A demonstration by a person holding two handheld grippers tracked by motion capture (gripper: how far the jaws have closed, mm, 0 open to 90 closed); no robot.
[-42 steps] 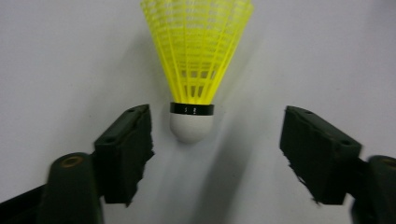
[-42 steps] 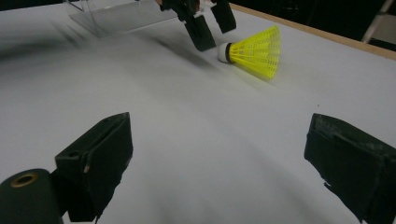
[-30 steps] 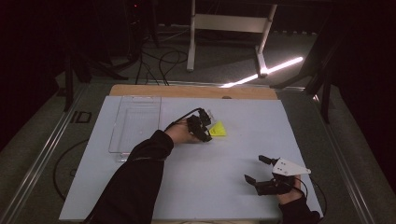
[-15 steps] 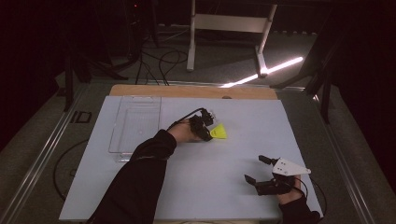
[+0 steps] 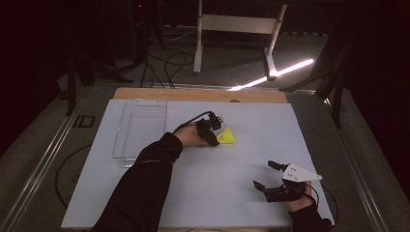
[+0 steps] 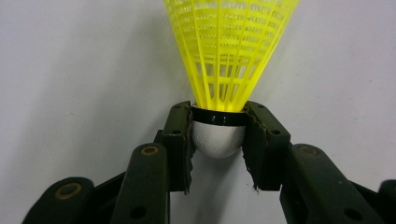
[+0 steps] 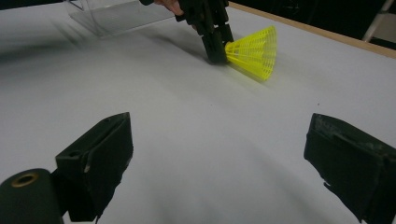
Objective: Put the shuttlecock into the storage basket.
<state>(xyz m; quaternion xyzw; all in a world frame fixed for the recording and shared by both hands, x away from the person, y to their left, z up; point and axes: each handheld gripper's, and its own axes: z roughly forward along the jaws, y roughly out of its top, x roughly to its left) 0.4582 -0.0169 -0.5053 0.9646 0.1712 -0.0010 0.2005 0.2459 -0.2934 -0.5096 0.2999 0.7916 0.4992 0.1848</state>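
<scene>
left gripper (image 6: 218, 140) jaws tight on yellow shuttlecock (image 6: 229, 51), seemingly grounded

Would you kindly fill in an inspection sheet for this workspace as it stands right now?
Surface: white table top, wooden strip along the far edge.
Job's things: yellow shuttlecock lying on the table; clear tray to its left.
Clutter: nothing seen.
Grippers: left hand-held gripper shut on the shuttlecock's white cork; right hand-held gripper open, holding nothing.
Cables: black cable trailing from the left gripper; more on the floor.
Surroundings: dark room, white stand behind.
</scene>
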